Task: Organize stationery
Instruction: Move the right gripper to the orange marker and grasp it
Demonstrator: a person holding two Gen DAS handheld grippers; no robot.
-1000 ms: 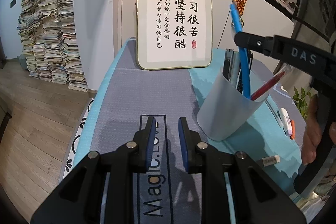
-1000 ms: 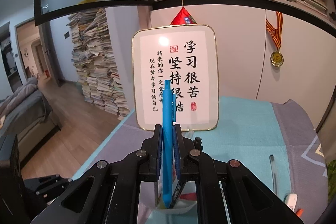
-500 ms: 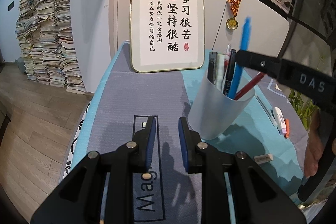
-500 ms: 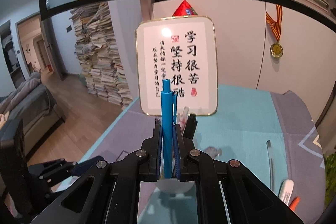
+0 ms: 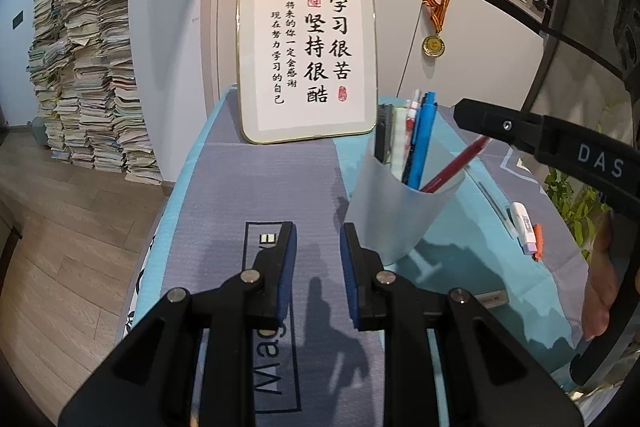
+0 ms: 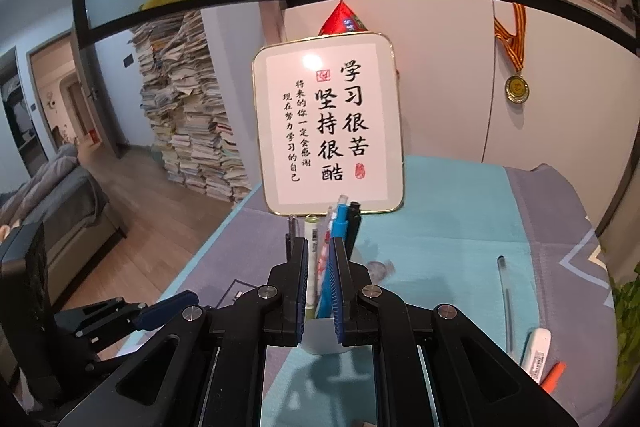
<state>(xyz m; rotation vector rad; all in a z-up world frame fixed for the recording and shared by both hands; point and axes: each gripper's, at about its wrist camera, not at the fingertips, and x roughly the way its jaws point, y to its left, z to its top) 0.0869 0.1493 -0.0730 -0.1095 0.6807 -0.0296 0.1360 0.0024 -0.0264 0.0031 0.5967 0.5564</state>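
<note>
Right wrist view: your right gripper [image 6: 321, 291] has its fingers apart, gripping nothing (the blue pen [image 6: 341, 221] stands upright in the pen cup [image 6: 320, 337] just beyond them).
Left gripper [image 5: 317, 267]: fingers apart, empty, pen cup [image 5: 394, 215] just ahead to its right.
Next pick: the clear pen [image 6: 505, 301] lies lengthwise, away from you, right of the cup; your right hand is nearer.
Only the left view shows: an eraser [image 5: 493, 298] near the cup.

Bare mat [image 5: 248, 187] left of pen cup [image 5: 394, 215] (framed plaque [image 5: 306, 55] behind)
</note>
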